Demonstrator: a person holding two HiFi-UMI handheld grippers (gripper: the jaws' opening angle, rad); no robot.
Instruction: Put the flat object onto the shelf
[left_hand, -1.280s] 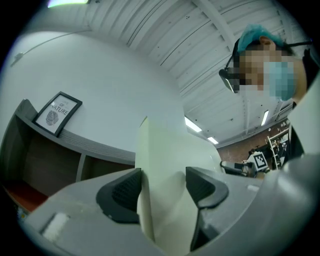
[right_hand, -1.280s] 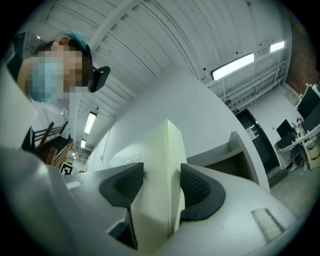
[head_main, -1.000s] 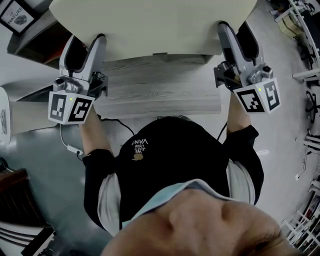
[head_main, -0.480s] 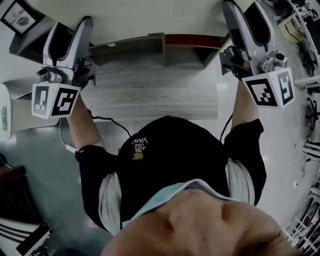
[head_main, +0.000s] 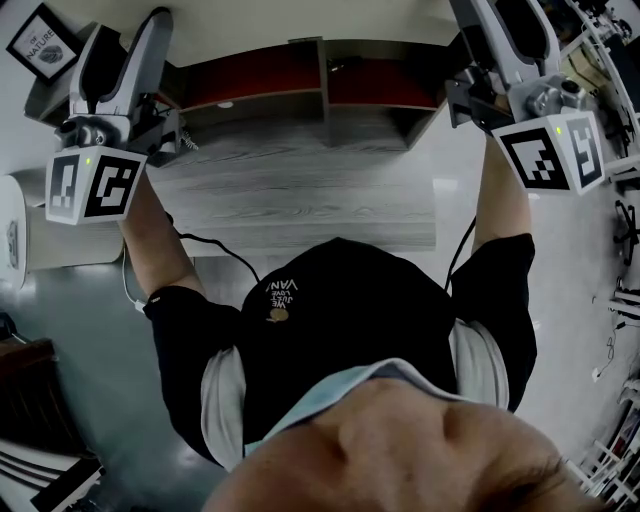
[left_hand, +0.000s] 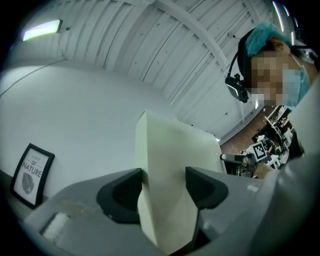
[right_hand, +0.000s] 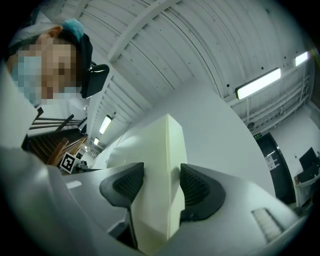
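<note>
1. The left gripper (head_main: 125, 45) and the right gripper (head_main: 505, 28) each clamp one end of the cream flat panel (left_hand: 167, 150). The jaws are set fairly wide, with the pads pressed on both faces.
2. The flat panel is clear of the grey wood tabletop (head_main: 300, 190). It shows at the head view's top edge, above the red-backed shelf unit (head_main: 323, 75).
3. The step in hand looks like the carry to the shelf; the panel is not yet placed.
4. The next move likely calls for both hands to travel as one and keep the panel level. It should rest on the shelf before either grip loosens.
</note>
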